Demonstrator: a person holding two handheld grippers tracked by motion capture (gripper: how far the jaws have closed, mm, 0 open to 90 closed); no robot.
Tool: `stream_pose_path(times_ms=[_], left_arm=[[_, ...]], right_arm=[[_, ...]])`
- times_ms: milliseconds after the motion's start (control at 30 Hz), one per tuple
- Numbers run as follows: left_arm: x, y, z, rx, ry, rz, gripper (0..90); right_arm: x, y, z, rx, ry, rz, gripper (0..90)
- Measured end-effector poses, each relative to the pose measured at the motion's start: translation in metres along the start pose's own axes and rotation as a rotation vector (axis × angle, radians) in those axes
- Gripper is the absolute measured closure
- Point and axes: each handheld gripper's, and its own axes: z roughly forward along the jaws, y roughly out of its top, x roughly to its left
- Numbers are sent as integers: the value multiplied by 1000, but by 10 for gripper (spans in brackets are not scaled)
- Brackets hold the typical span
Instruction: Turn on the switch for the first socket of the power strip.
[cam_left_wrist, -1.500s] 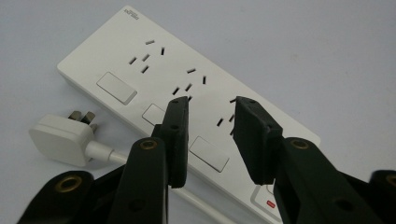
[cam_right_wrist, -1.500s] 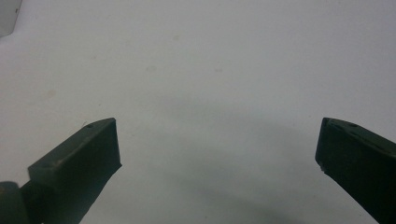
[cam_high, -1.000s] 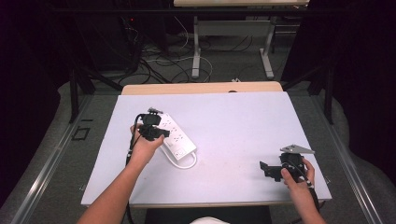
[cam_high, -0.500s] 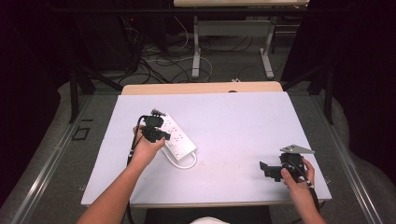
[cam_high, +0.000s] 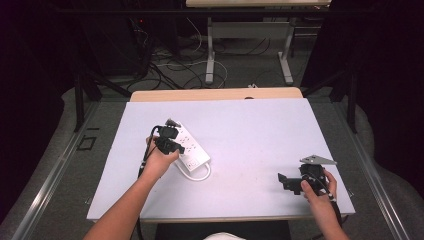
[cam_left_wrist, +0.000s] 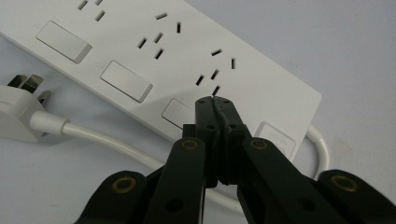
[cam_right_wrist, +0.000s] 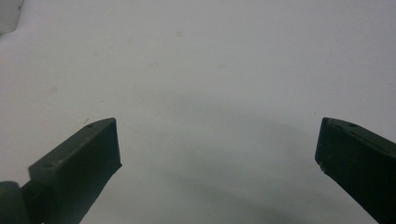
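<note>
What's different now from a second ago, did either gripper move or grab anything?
The left gripper has just closed its jaws; they now meet with nothing between them, tips over the power strip near a switch. Its hand barely shifted. The right gripper stayed put, open, over the bare table. Power strip, its cord and plug lie as before.

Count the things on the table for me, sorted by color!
White: 1, the power strip with its cord and plug
Black: 2, the left gripper and the right gripper
Total: 3
</note>
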Motion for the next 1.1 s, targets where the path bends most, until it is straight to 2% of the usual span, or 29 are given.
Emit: stream_pose_path(times_ms=[33,300,367,400,533,567,600,700,733,900,967,1100], left_arm=[[1,0,1,2,0,9,900],[0,-1,8,13,1,-8,900],[1,-1,9,20,6,4,900],[0,-1,9,19,6,-9,900],[1,-2,11,22,9,-9,900],[2,-2,11,26,11,2,900],[1,-3,12,23,2,-14,900],[1,-3,13,24,-1,-3,900],[0,-3,13,19,-1,-15,900],[1,-3,13,13,0,-13,900],[1,-2,12,14,5,-1,900],[1,-2,12,11,18,-5,898]], right_arm=[[0,0,0,0,0,0,0],[0,0,0,1,4,2,0],[0,0,0,2,4,2,0],[0,0,0,2,5,2,0],[0,0,0,2,6,3,0],[0,0,0,2,6,3,0],[0,0,0,3,7,3,0],[0,0,0,4,7,-2,0],[0,0,0,4,8,-2,0],[0,0,1,8,9,-3,0],[0,0,1,8,10,-3,0],[0,0,1,7,10,-2,0]])
